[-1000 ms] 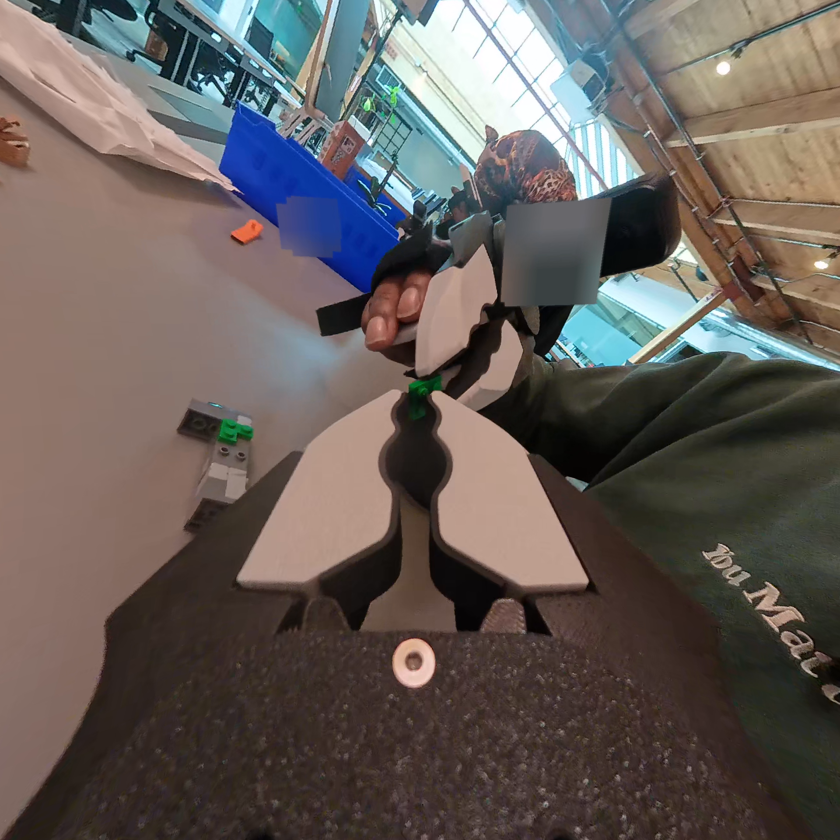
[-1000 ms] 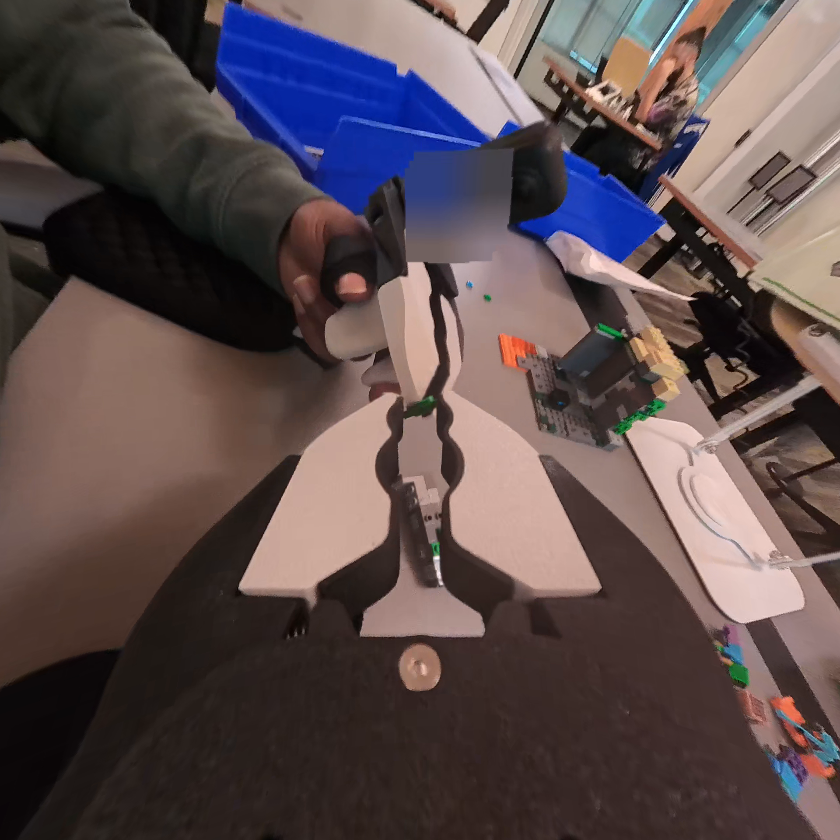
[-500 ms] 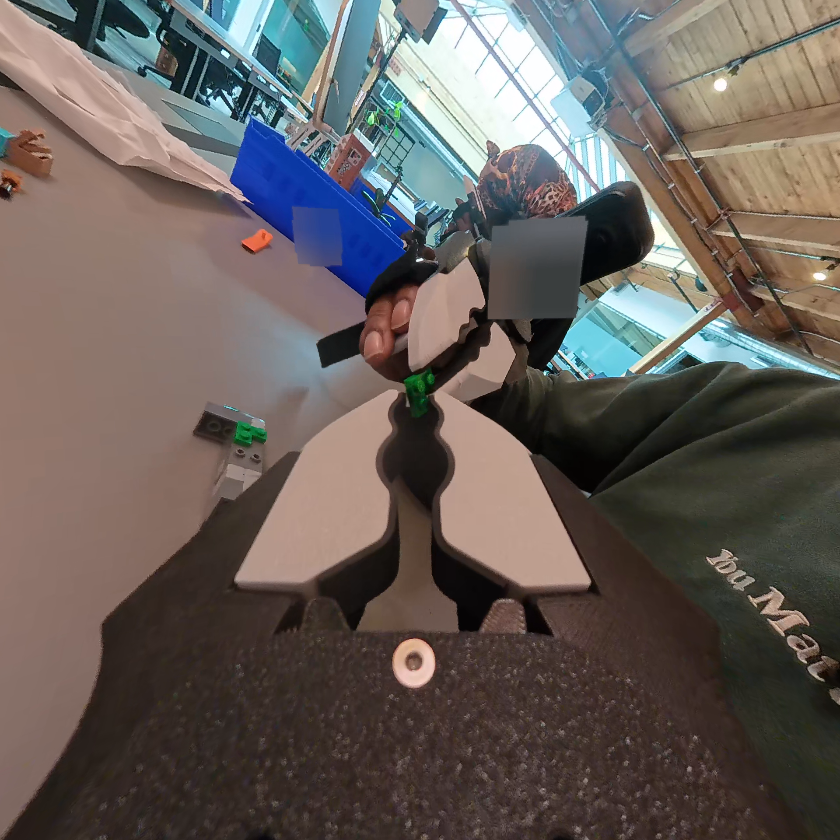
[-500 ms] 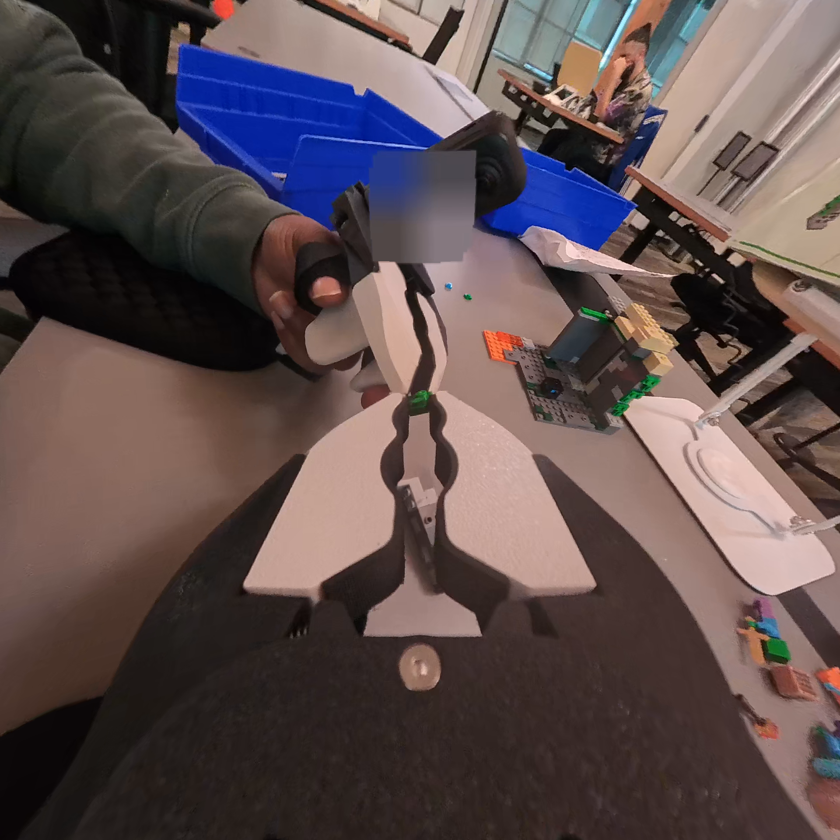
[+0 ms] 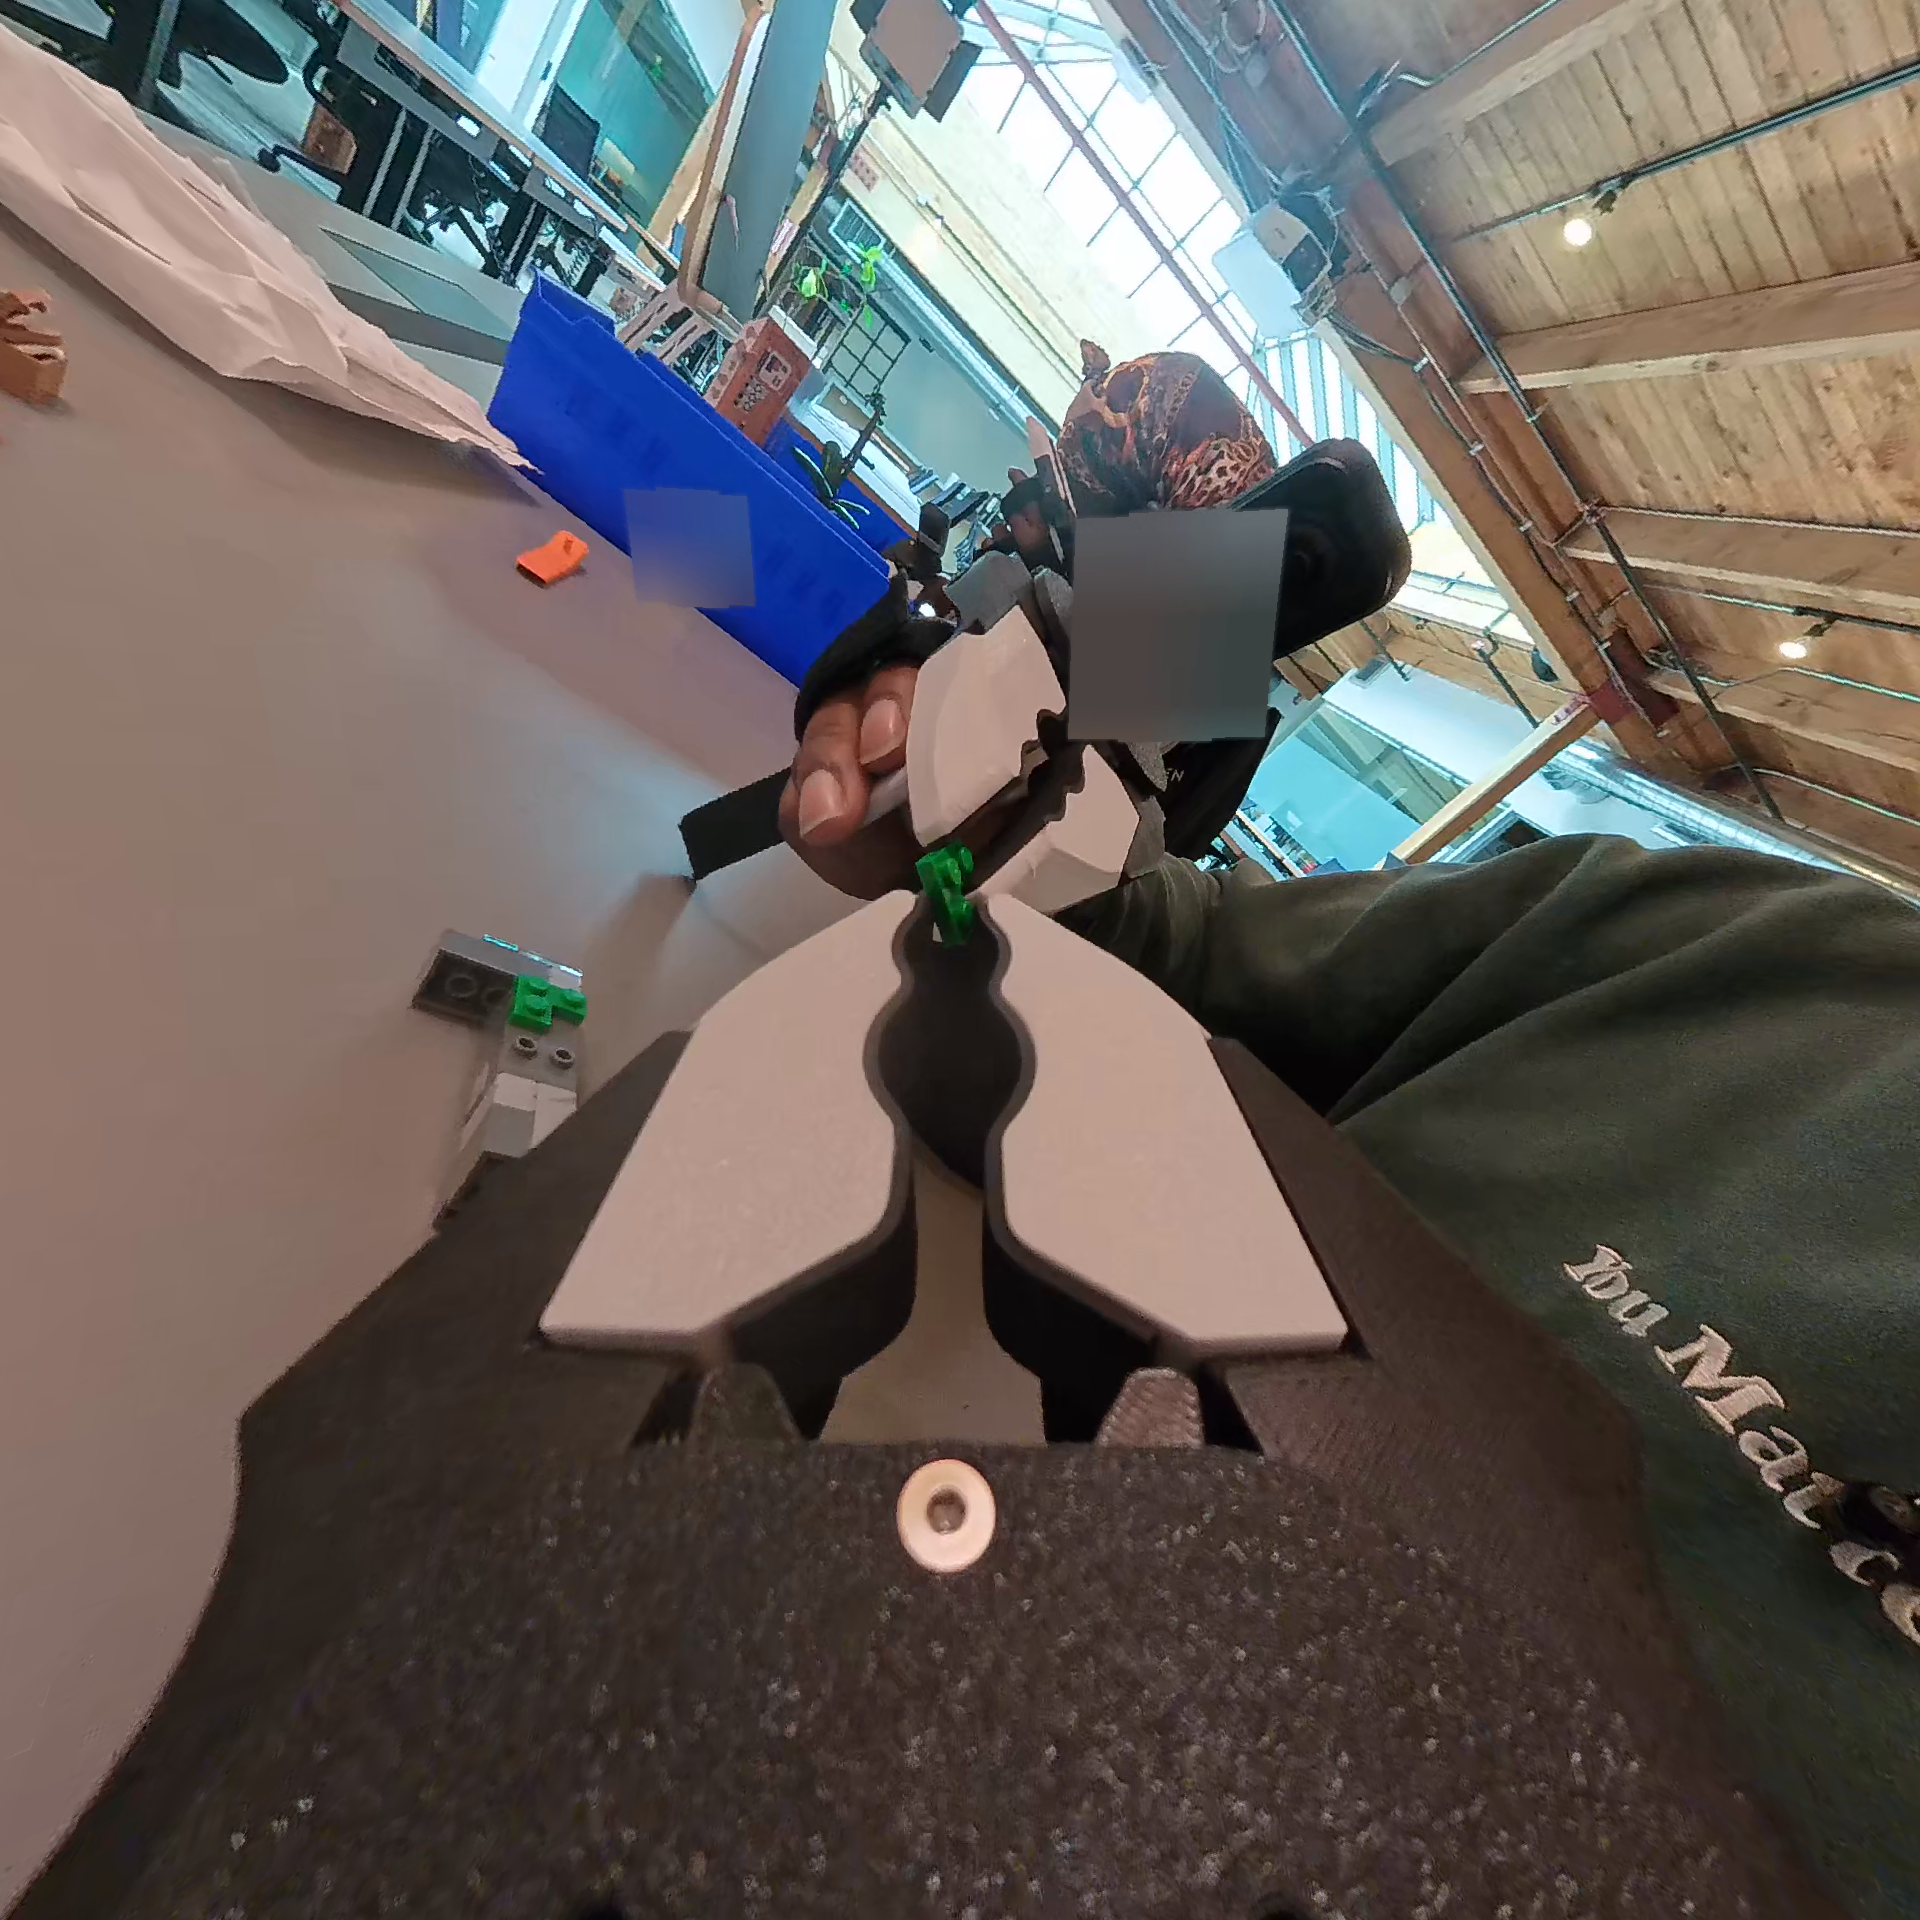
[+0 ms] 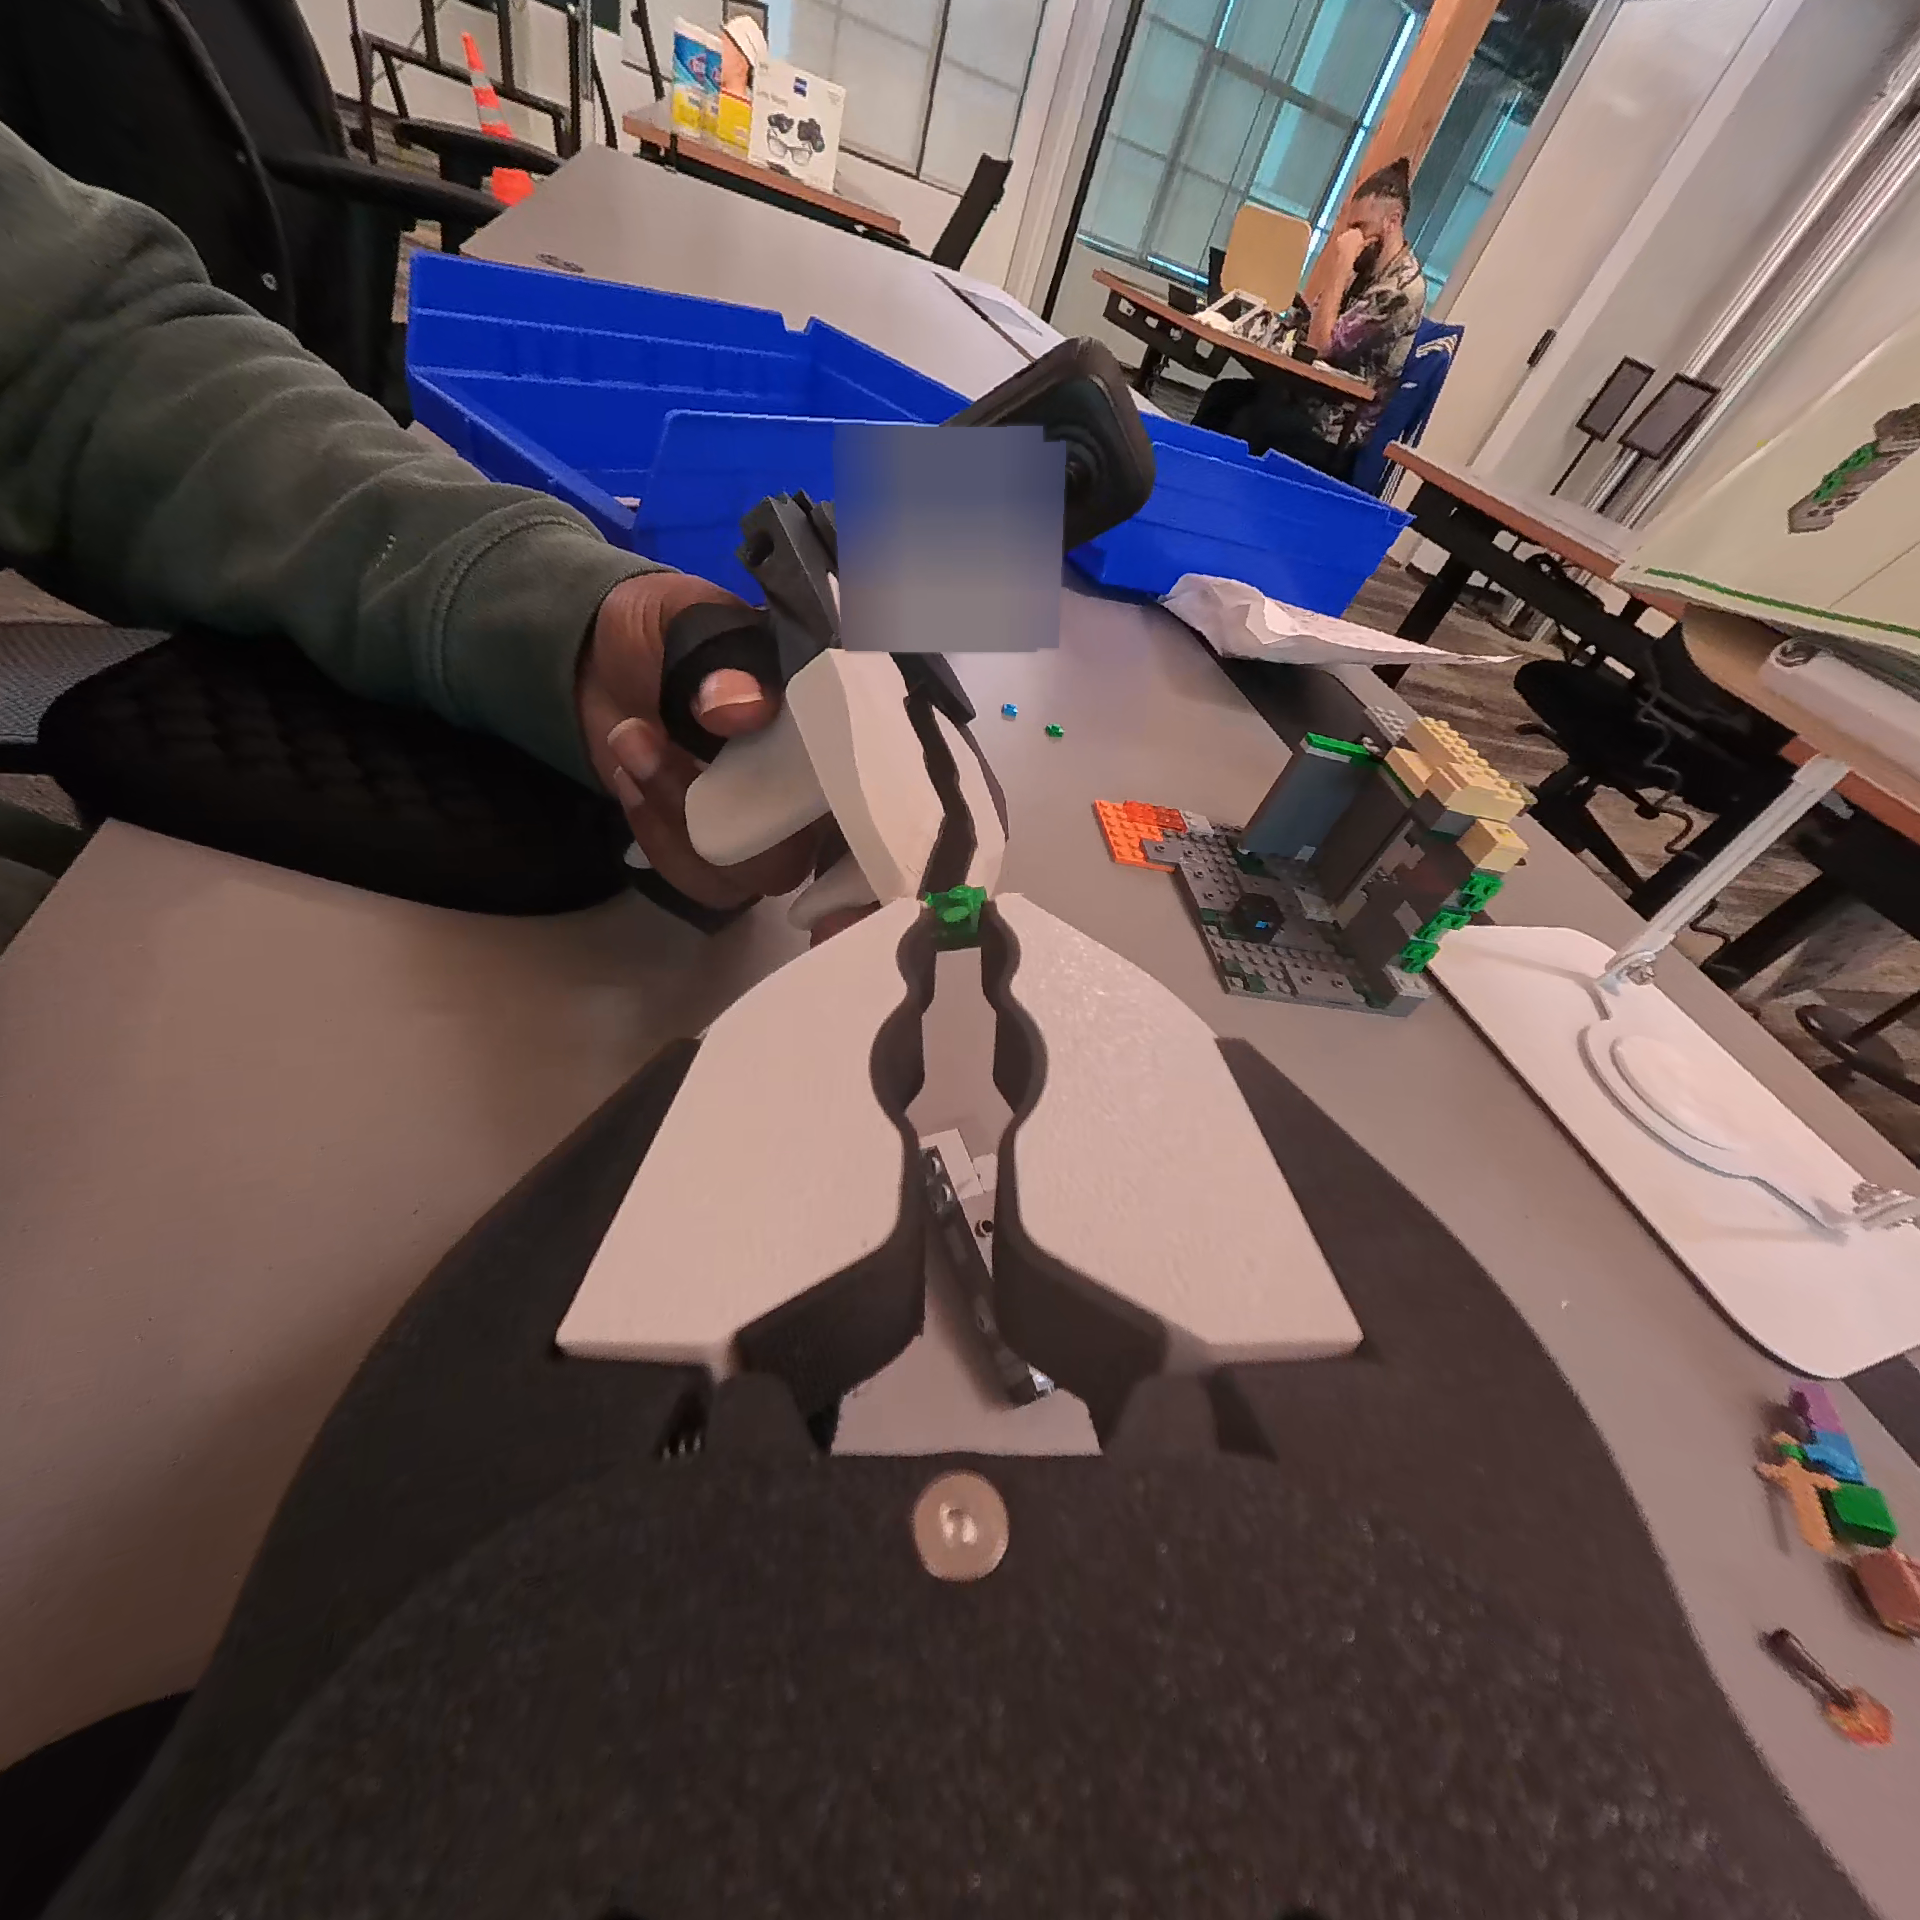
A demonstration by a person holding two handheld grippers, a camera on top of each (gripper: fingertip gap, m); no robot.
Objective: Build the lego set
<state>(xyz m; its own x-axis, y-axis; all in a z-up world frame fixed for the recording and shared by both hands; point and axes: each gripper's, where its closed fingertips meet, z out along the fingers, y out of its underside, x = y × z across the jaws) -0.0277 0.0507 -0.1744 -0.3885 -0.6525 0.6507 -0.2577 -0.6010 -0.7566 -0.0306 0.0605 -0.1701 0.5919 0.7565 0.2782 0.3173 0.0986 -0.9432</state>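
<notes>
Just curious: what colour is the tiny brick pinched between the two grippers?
Bright green brick, clearest in the left wrist view.

Blue bins [image 6: 727, 416], crumpled paper [image 5: 208, 270], white lamp base [image 6: 1662, 1122], grey table [image 6: 260, 1039]

Grey table [image 6: 260, 1039]: lego build [image 6: 1351, 883], bins [image 6: 644, 416].

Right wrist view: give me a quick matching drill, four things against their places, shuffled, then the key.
Things:
1. green piece
2. blue bins
3. Lego build
4. white pad

Places:
A. far side of the table, behind the hand
B. pinched between the tips of both grippers
C. right edge, nearer than the build
D. on the table, right of the grippers

Pairs: 1-B, 2-A, 3-D, 4-C
</notes>
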